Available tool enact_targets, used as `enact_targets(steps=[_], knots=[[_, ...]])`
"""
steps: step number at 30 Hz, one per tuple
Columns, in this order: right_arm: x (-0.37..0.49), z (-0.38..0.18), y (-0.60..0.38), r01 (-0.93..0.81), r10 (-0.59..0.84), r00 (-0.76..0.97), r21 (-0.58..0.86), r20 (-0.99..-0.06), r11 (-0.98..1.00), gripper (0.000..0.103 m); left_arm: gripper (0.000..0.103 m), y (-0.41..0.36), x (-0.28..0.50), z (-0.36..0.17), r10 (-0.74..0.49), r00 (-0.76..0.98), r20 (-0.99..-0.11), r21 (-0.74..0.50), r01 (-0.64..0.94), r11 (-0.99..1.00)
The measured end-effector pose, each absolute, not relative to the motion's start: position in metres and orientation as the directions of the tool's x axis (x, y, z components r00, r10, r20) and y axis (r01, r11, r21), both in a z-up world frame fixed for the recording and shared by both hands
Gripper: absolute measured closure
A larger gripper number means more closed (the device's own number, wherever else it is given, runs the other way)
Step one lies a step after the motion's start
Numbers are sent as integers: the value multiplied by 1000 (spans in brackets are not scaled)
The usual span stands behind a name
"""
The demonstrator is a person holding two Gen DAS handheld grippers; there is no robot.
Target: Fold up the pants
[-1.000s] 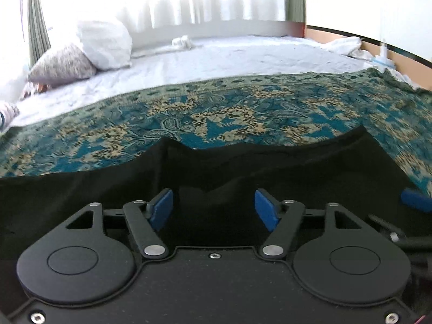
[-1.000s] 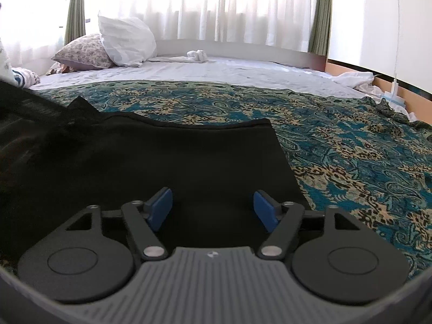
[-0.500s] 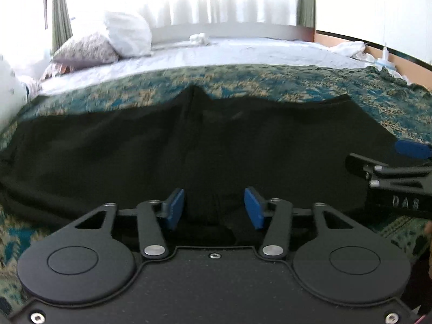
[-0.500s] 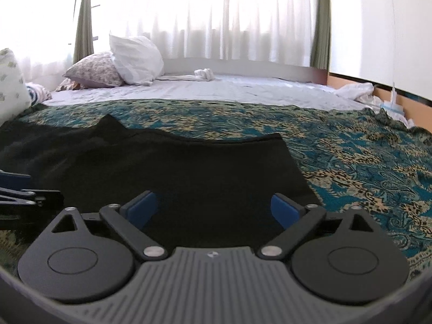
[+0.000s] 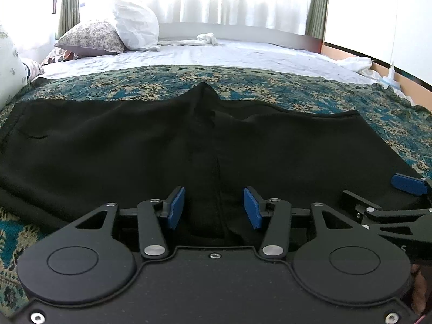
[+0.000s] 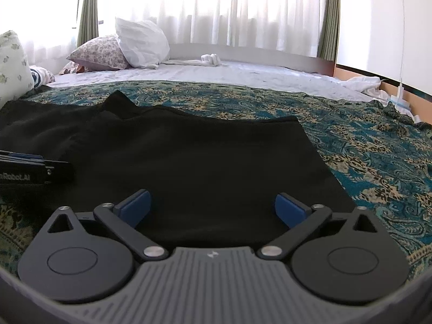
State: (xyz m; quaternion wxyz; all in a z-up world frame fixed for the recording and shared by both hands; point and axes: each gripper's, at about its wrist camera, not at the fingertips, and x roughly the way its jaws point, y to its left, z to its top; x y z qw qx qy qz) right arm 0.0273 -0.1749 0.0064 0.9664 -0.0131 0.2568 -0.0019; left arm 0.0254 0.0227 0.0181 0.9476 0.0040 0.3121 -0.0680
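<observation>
— How do the left tongs (image 5: 214,207) stand?

— Narrowed; their jaws have just been closing. A raised fold of the black pants (image 5: 135,145) runs up between the blue pads (image 5: 175,208), but a gap shows on each side of it, so they do not press it.

— And the right tongs (image 6: 213,208)?

— Spread wide, having just been opening. Their blue pads (image 6: 290,209) sit apart over the near hem of the pants (image 6: 202,156), with flat cloth between them and nothing gripped. From the left wrist view they (image 5: 409,183) show at the right edge, just beside the left pair.

— Where do the pants lie?

— Spread flat across a teal patterned bedspread (image 6: 364,145) on the bed, with a small peak of cloth at the far edge. Beyond the bedspread comes a white sheet (image 5: 229,56), then a white pillow (image 5: 135,27) and a floral pillow (image 5: 91,37) before the curtained window (image 6: 229,8).
</observation>
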Motion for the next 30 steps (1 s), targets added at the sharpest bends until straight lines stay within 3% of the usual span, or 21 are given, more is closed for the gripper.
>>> enact_targets(steps=[12,20,30], knots=[[27,6,-175,-1,-15,868,-32,-496,999,0,49,28,20,22,-141,787,-601,-57,133,989],[25,15,-173,13,-10,857,2,-515,1000,0,19,40,9,32,-130,794,-594,-55,121,991],[14,25,-144,-65,56,872,-1,-487,998,0,8,74,2,38,-63,813,-579,-74,24,997]])
